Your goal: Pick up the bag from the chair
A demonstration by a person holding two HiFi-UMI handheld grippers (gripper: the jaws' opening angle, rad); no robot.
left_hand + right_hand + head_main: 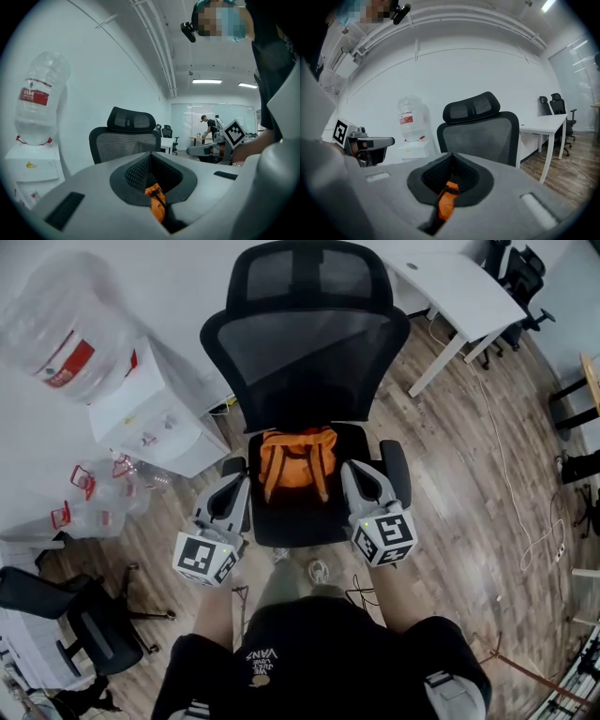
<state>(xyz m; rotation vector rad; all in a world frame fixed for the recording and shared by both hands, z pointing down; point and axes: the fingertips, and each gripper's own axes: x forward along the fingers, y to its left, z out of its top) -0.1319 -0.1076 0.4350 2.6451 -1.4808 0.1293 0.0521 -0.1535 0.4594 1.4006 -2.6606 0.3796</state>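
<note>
An orange bag [297, 460] with straps lies on the seat of a black mesh-backed office chair [305, 352], leaning against the backrest. My left gripper [235, 472] hovers at the seat's left edge by the armrest, left of the bag, jaws shut with nothing in them. At the seat's right edge my right gripper [352, 471] is likewise shut and empty. In the left gripper view the bag [156, 200] shows through the notch of the closed left gripper [151, 154]. The right gripper view shows the bag [446, 200] the same way below the right gripper [452, 155].
A white water dispenser [155, 413] with a large bottle [61, 324] stands left of the chair, empty bottles [89, 488] at its foot. A white desk [464, 292] is at the back right, another black chair [80, 615] at lower left. Cables [511, 512] run over the wooden floor.
</note>
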